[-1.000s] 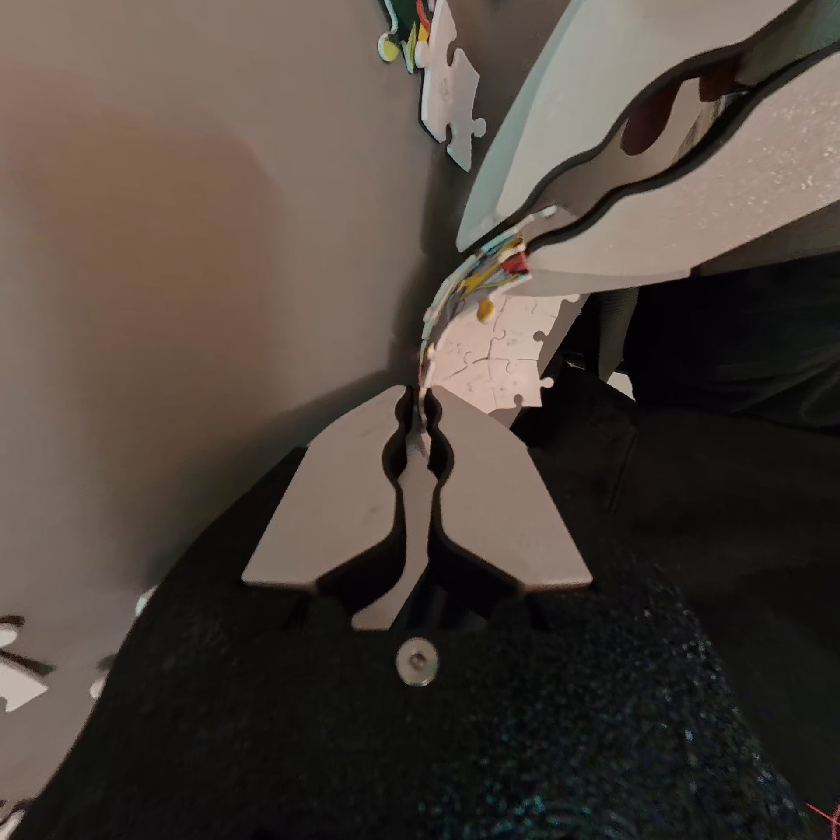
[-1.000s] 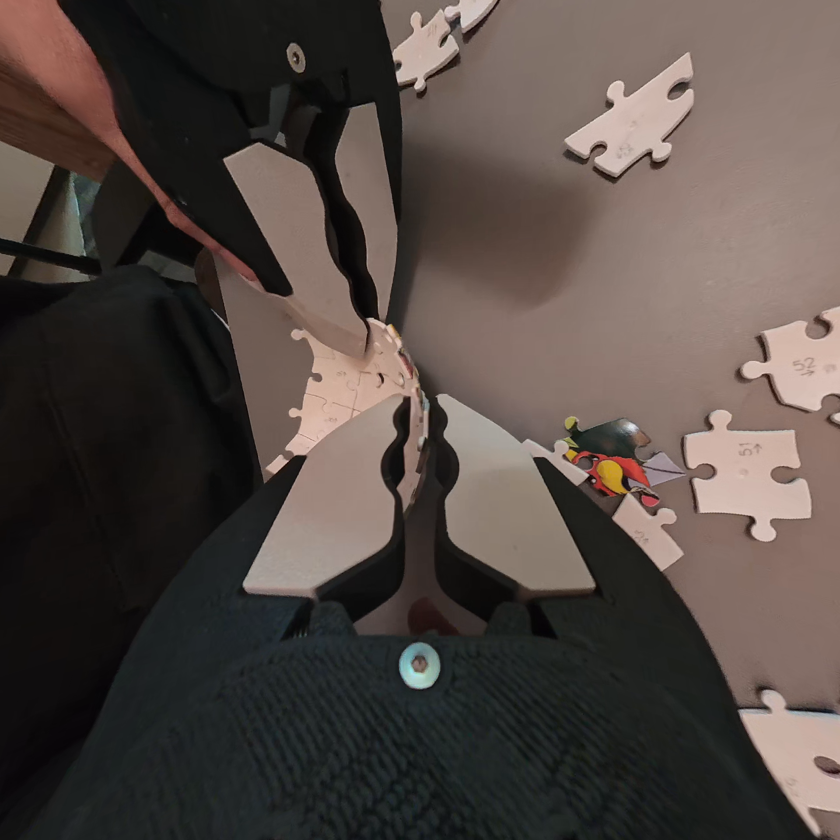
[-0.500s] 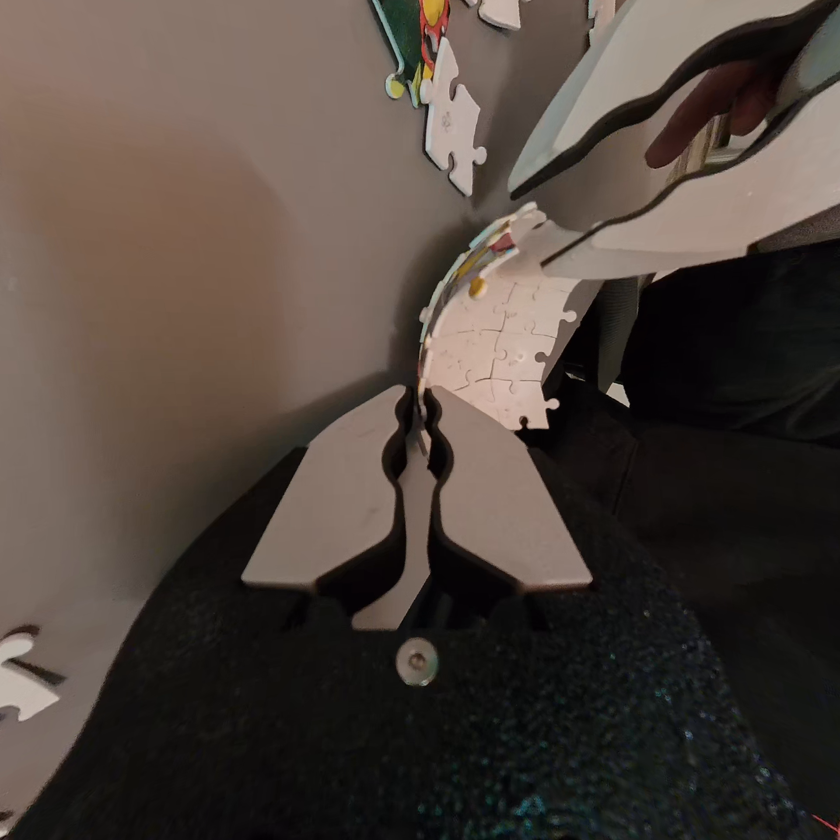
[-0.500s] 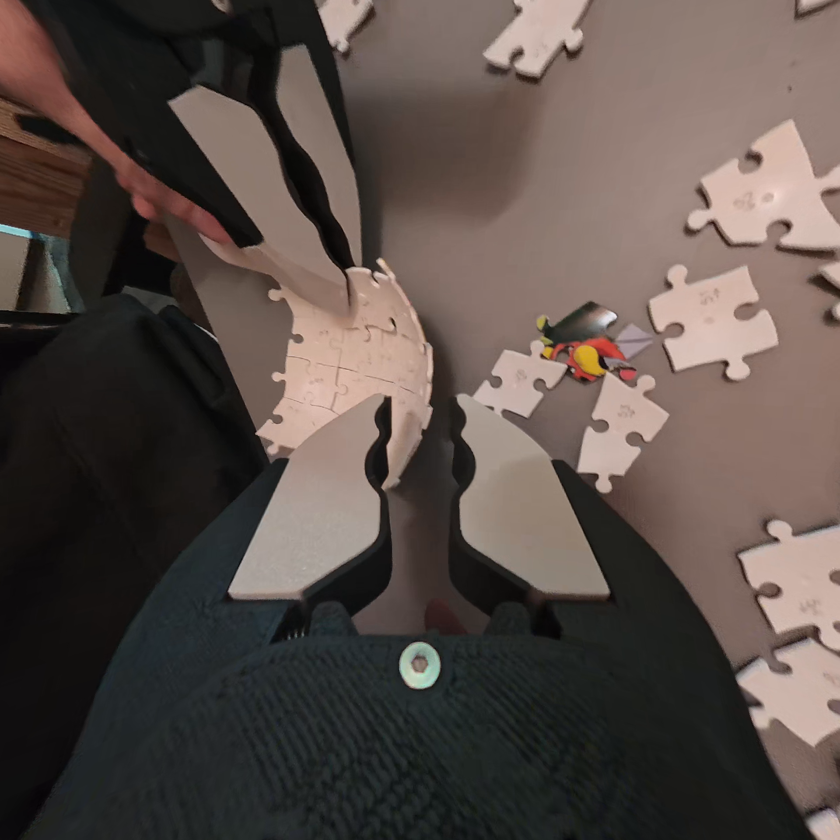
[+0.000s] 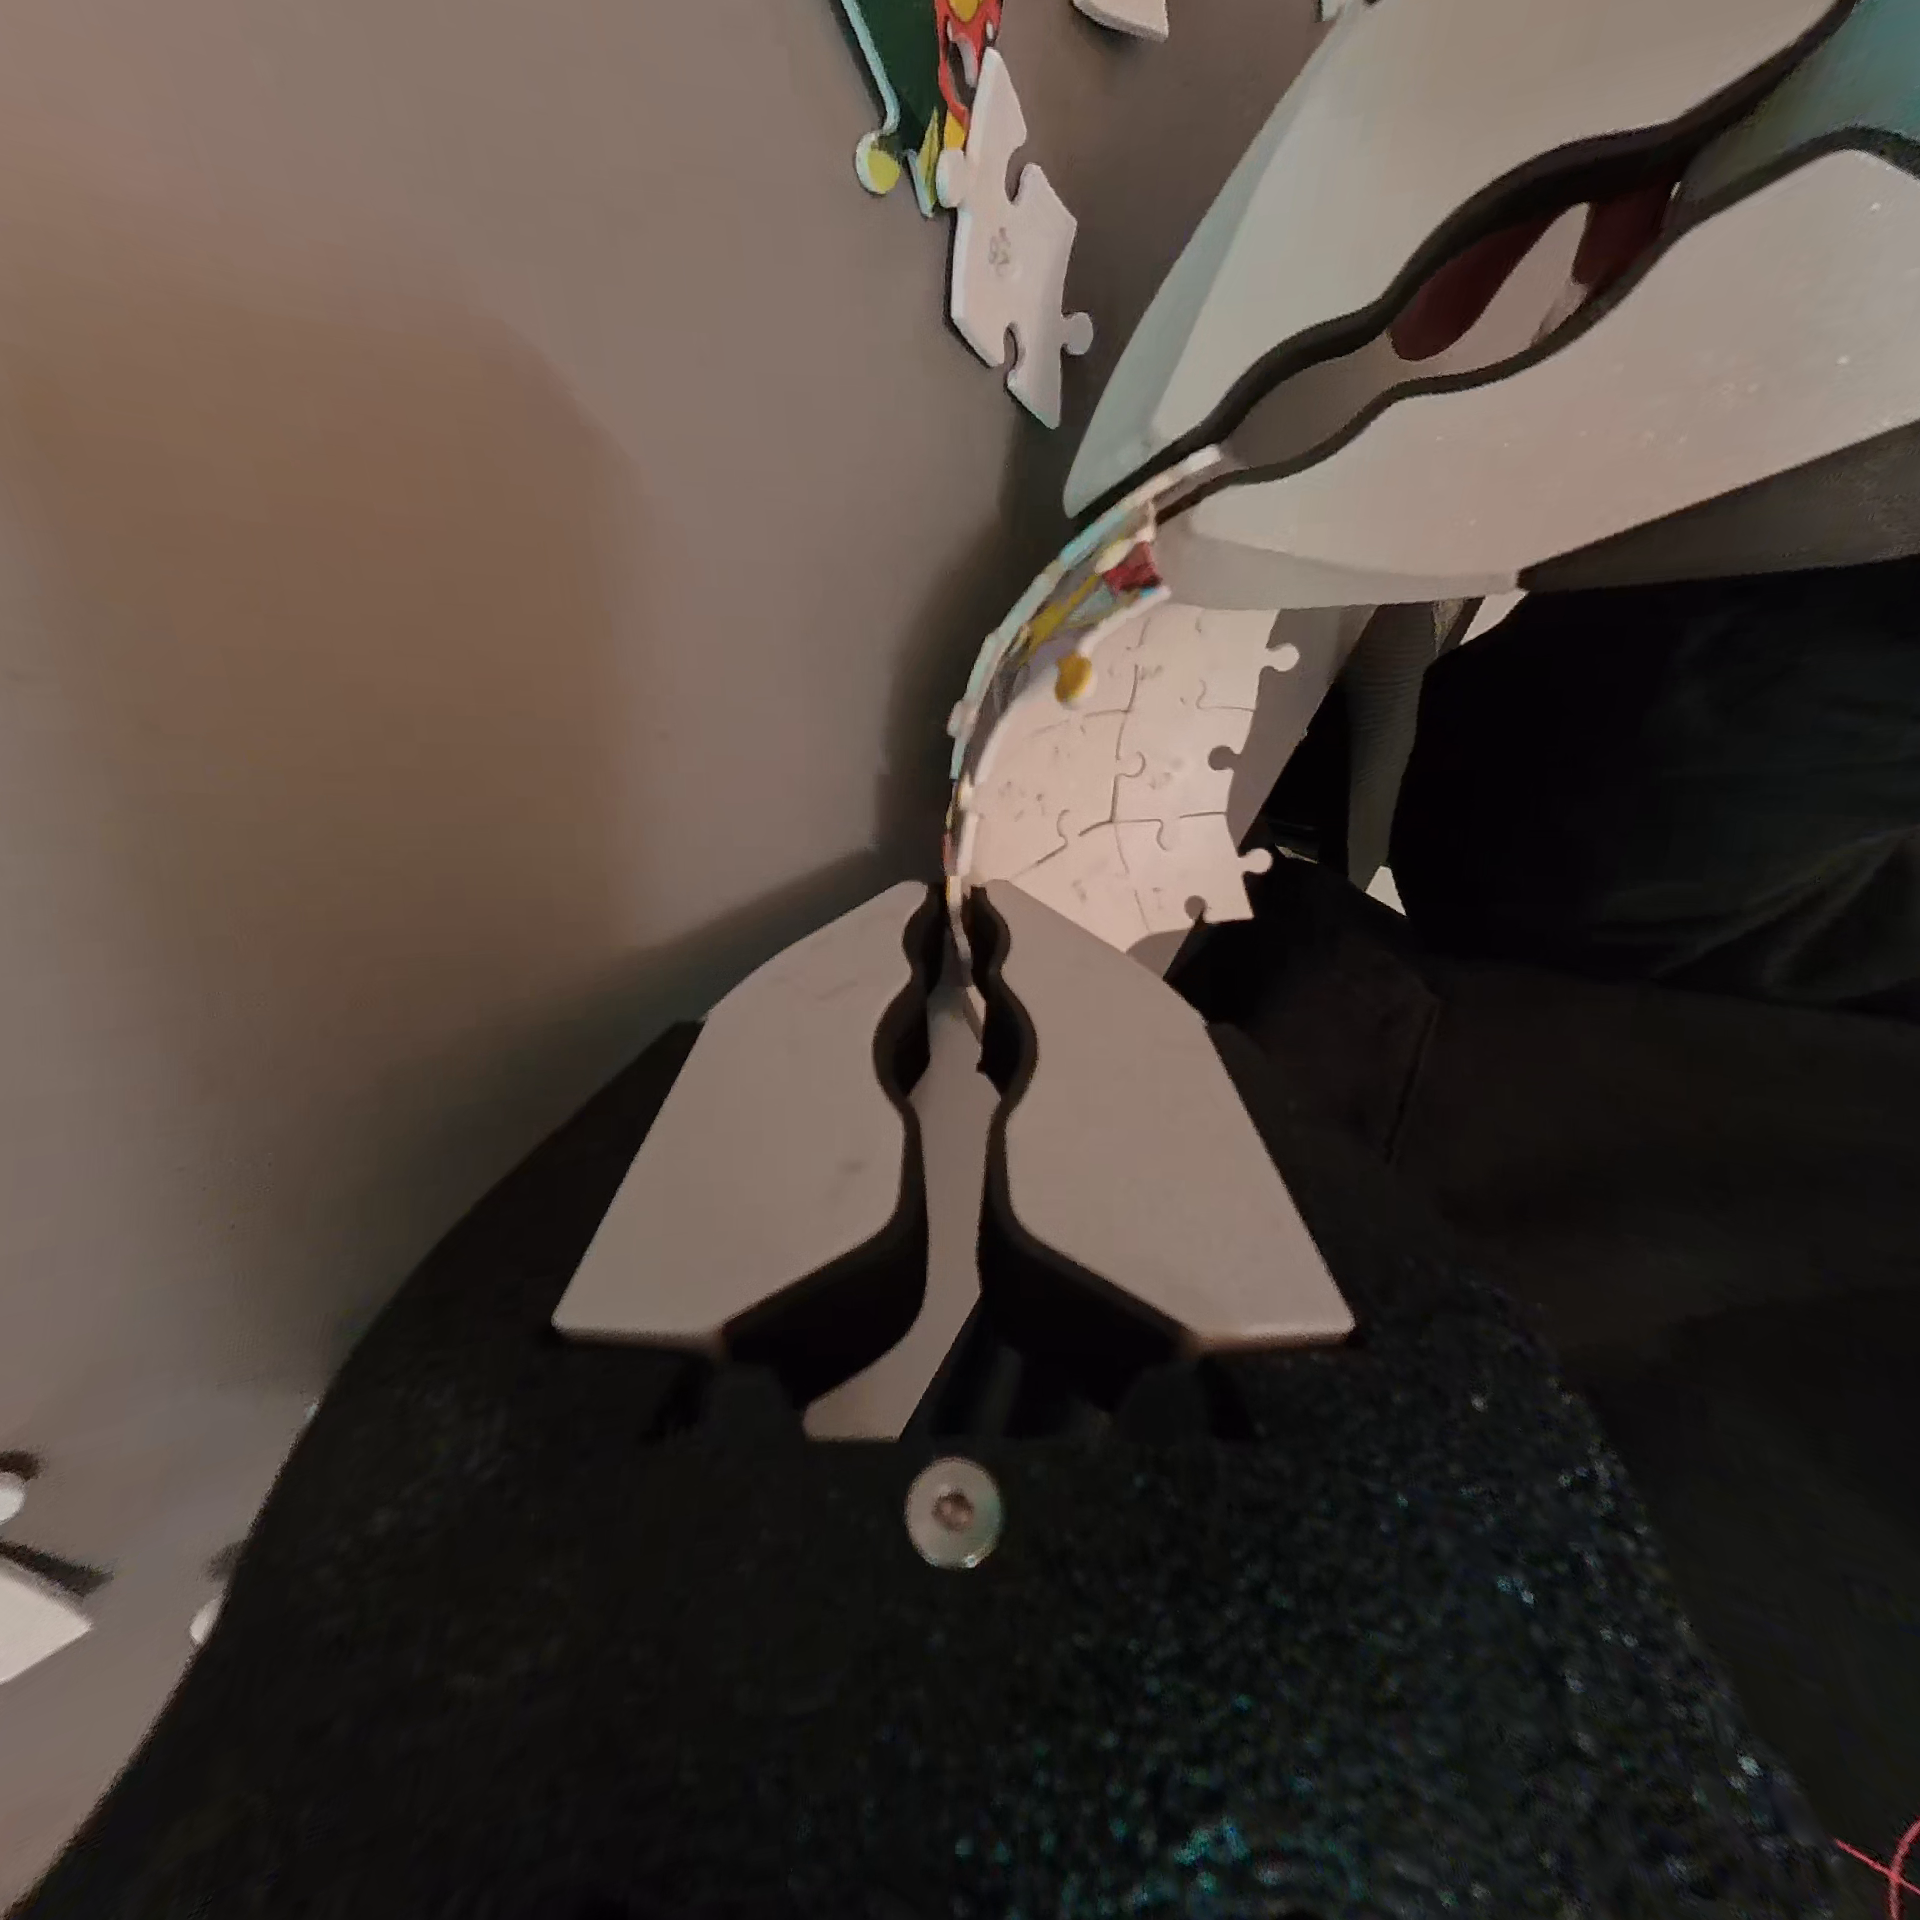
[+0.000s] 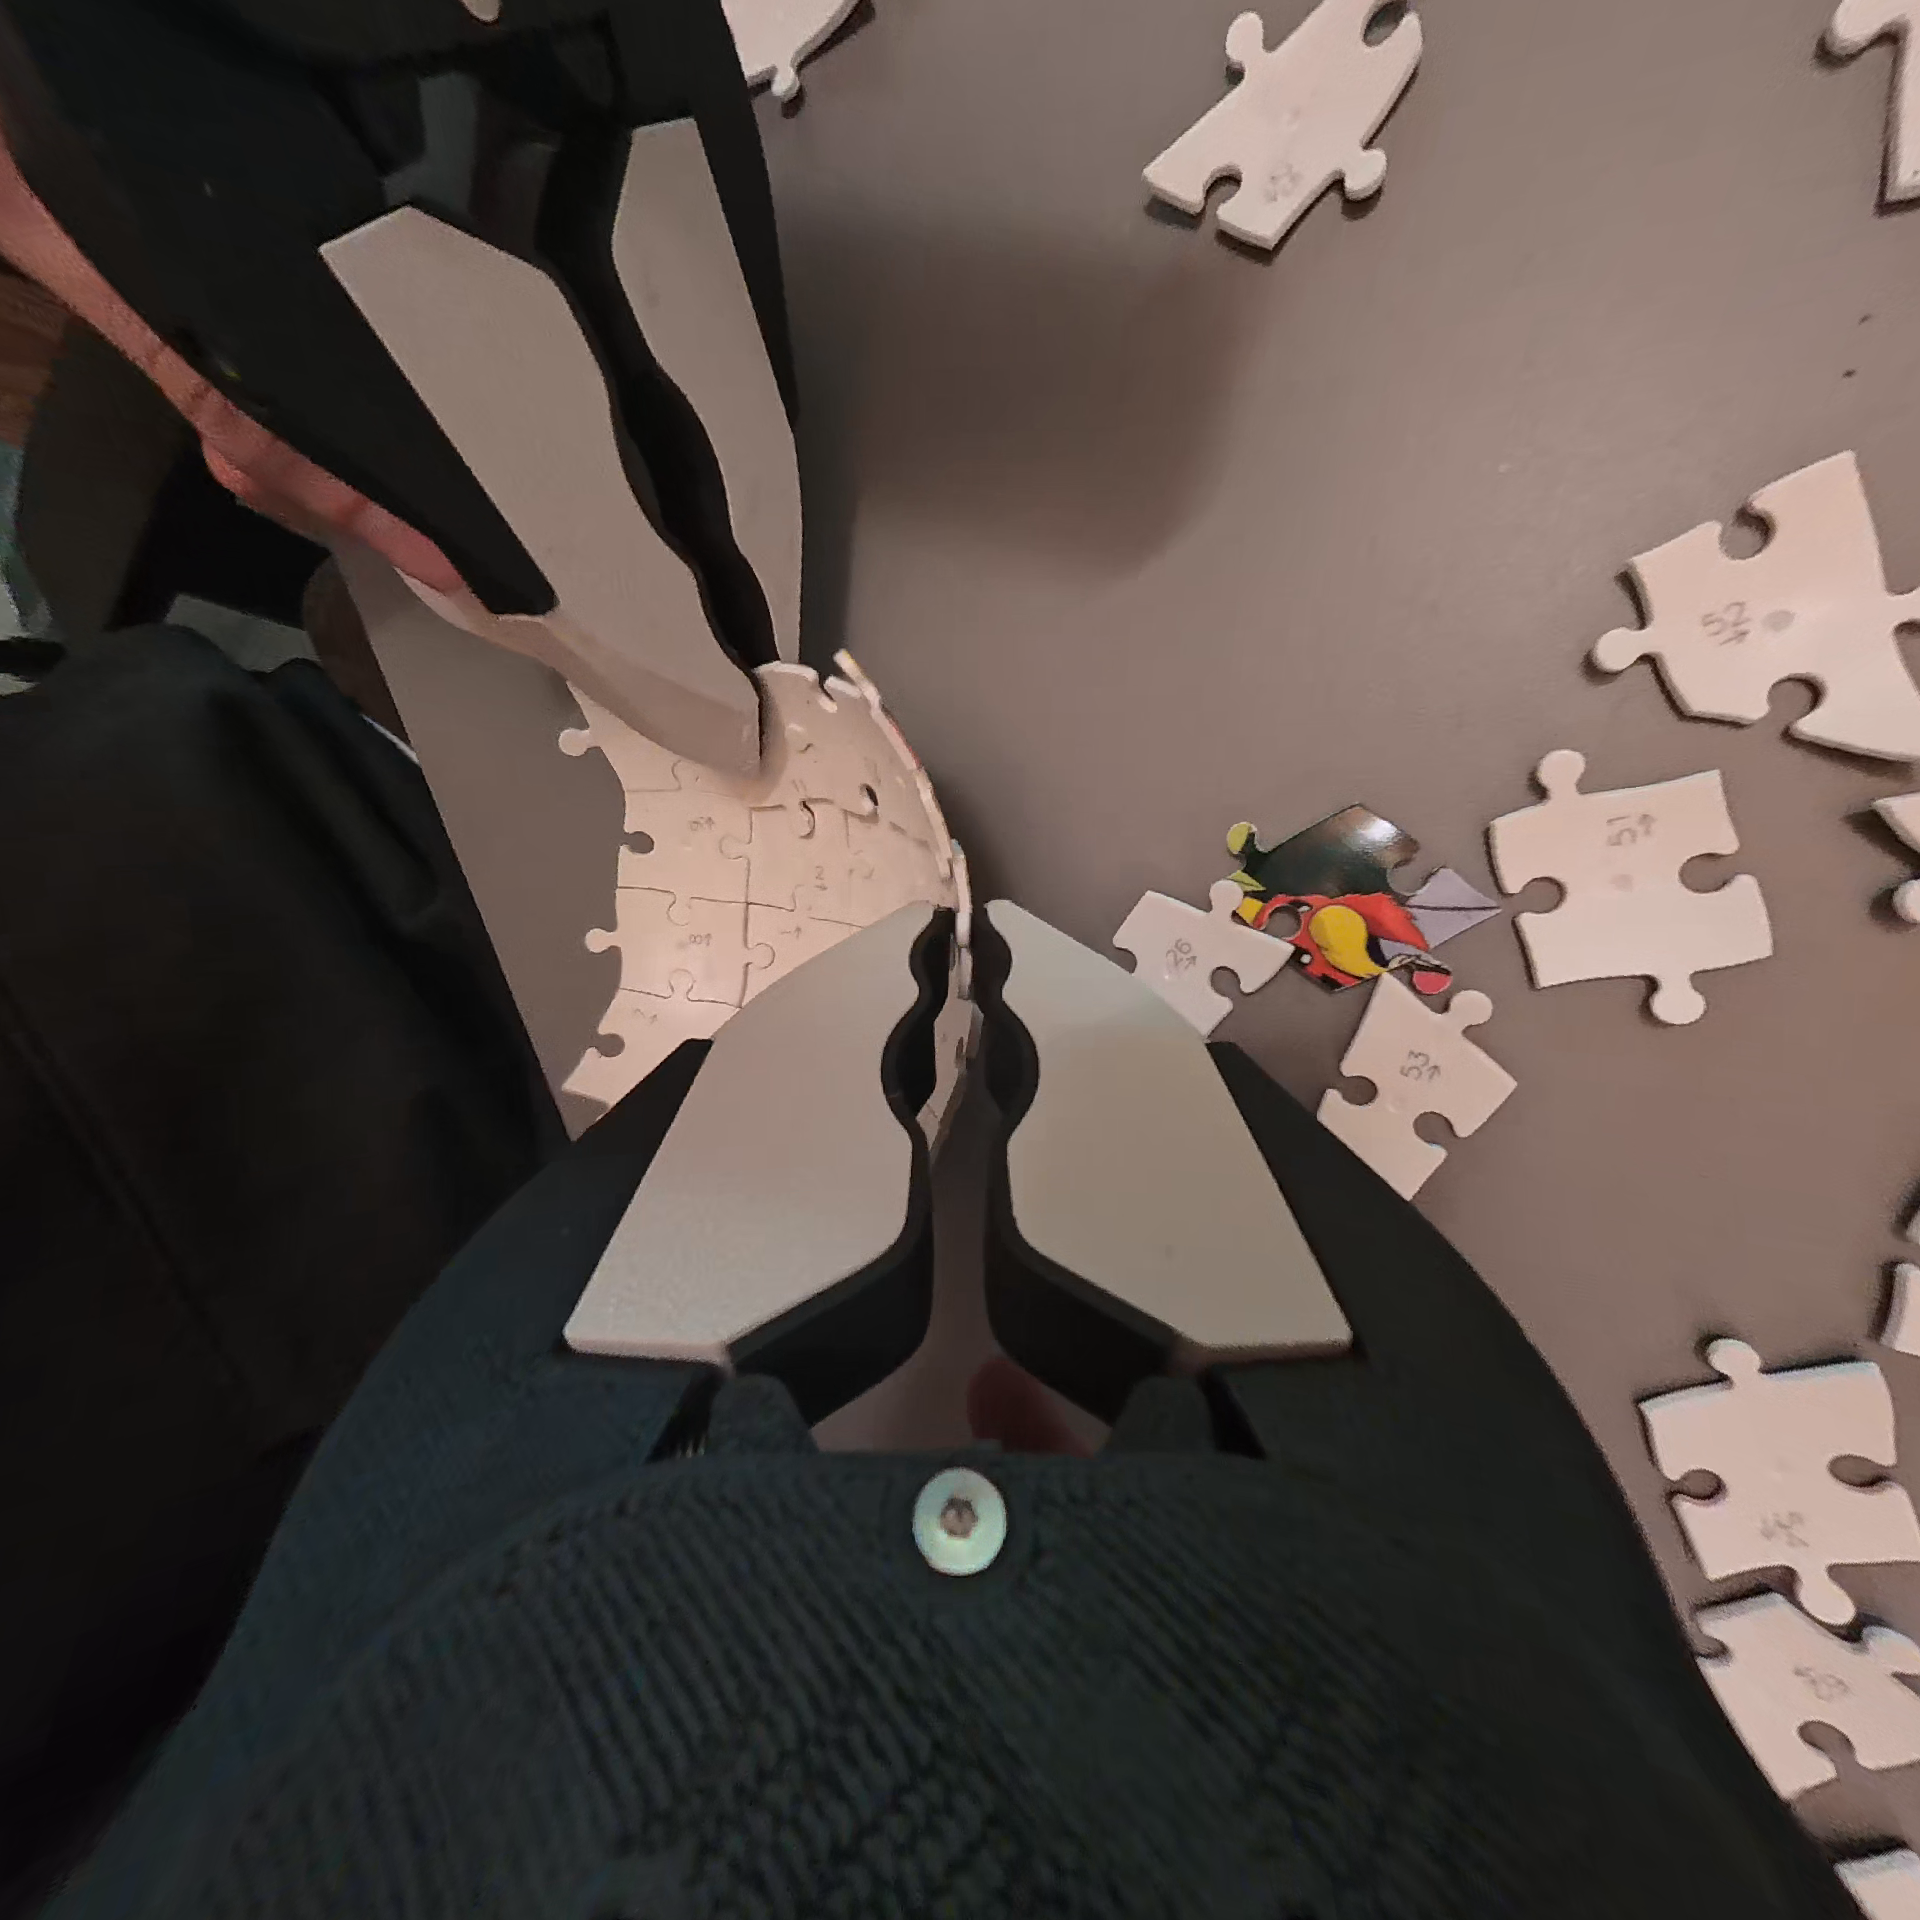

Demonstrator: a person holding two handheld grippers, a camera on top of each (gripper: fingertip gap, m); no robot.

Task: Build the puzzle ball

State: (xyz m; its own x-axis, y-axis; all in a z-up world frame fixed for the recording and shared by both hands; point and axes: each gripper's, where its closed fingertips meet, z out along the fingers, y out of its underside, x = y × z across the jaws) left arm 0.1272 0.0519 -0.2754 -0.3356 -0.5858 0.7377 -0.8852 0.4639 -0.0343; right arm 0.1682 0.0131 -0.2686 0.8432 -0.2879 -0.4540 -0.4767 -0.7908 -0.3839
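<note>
Two grippers, left and right, clench opposite edges of a curved puzzle section above the surface; uneven pulling could pop its joints apart.

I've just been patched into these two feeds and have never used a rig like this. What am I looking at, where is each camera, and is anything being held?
There is no robot arm here: a person holds a two-finger gripper in each hand, and each one carries a camera looking forward along its own grey fingers.

In the left wrist view, the left gripper is at the bottom, and the right gripper comes in from the upper right. In the right wrist view, it is the reverse: the right gripper is at the bottom, the left gripper at the upper left.

Both are shut on opposite ends of one curved section of joined puzzle pieces, lifted above the grey table, with its white back facing the person.

On the table lie loose white puzzle pieces, mostly face down, and one colourful piece face up.
</note>
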